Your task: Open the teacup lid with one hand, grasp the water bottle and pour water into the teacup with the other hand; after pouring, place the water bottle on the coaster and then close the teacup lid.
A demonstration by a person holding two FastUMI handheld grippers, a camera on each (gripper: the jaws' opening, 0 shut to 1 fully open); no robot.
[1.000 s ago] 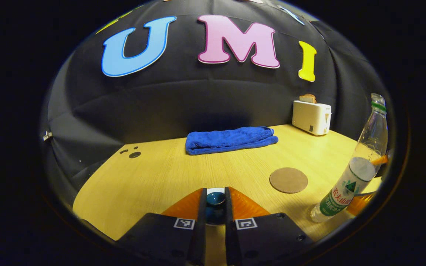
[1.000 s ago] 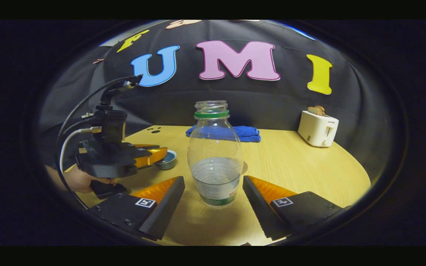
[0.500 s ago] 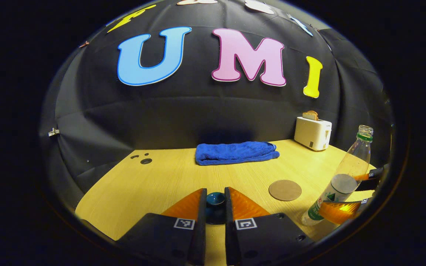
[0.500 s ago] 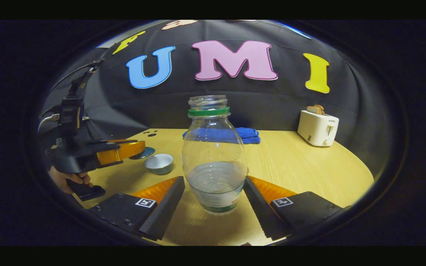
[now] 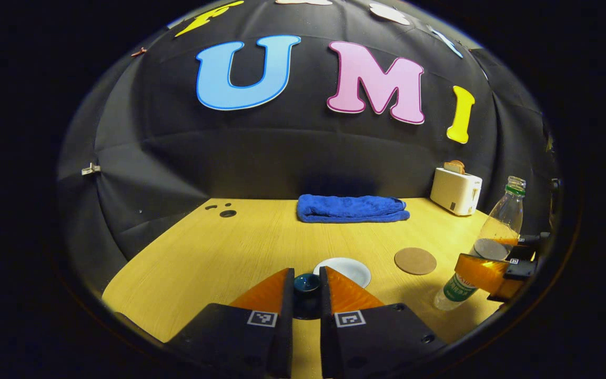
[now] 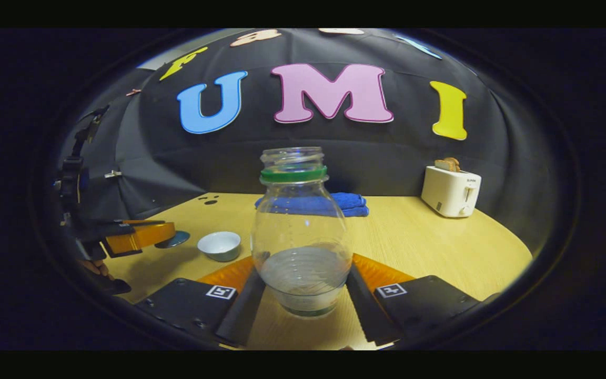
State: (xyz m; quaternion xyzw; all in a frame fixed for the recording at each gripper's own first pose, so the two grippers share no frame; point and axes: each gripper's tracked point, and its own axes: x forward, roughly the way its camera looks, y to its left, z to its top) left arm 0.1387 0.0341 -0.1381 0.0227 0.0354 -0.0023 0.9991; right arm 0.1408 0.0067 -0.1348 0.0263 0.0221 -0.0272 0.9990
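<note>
Between the fingers of our left gripper (image 5: 306, 295), in the left gripper view, we pinch the dark blue knob of the teacup lid (image 5: 306, 286), holding it above the wooden table (image 5: 203, 252). Just beyond the fingertips sits the open white teacup (image 5: 346, 268), with the round brown coaster (image 5: 415, 260) to its right. Farther right stands the water bottle (image 5: 484, 247), the other gripper's orange fingers set on either side of it. A folded blue towel (image 5: 352, 208) and a white toaster (image 5: 456, 183) lie near the wall.

Across in the right gripper view, our right gripper (image 6: 303, 287) closes on the uncapped water bottle (image 6: 301, 231), both fingers touching its lower body; it stands upright on the table, partly filled. To the left, we see the teacup (image 6: 220, 245) uncovered, and past it the left gripper (image 6: 137, 237) carrying the lid (image 6: 172, 240) off the table.
</note>
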